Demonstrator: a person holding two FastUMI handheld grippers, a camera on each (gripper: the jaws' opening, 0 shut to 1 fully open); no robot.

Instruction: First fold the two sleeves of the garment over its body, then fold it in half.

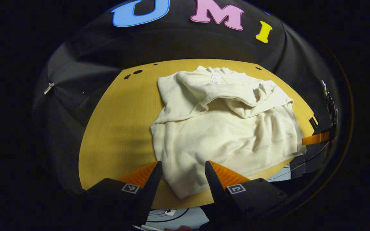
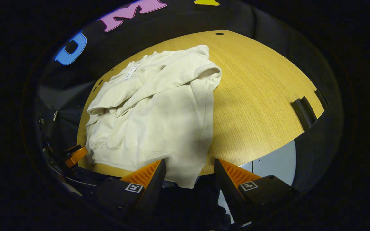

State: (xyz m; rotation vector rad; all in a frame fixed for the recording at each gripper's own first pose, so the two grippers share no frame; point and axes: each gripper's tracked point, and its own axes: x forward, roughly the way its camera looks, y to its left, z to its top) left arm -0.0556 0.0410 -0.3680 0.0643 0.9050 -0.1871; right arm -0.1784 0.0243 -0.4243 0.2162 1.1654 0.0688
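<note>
Item: cream garment (image 1: 223, 128), lying on the wooden bench (image 1: 120, 128), both sleeves folded across its body (neck label at the far end), hem at the near edge. Left gripper (image 1: 183, 179): fingers spread apart, holding nothing, one hem corner lying between them. Right gripper (image 2: 189, 181): likewise spread and unladen, poised at the opposite hem corner.
</note>
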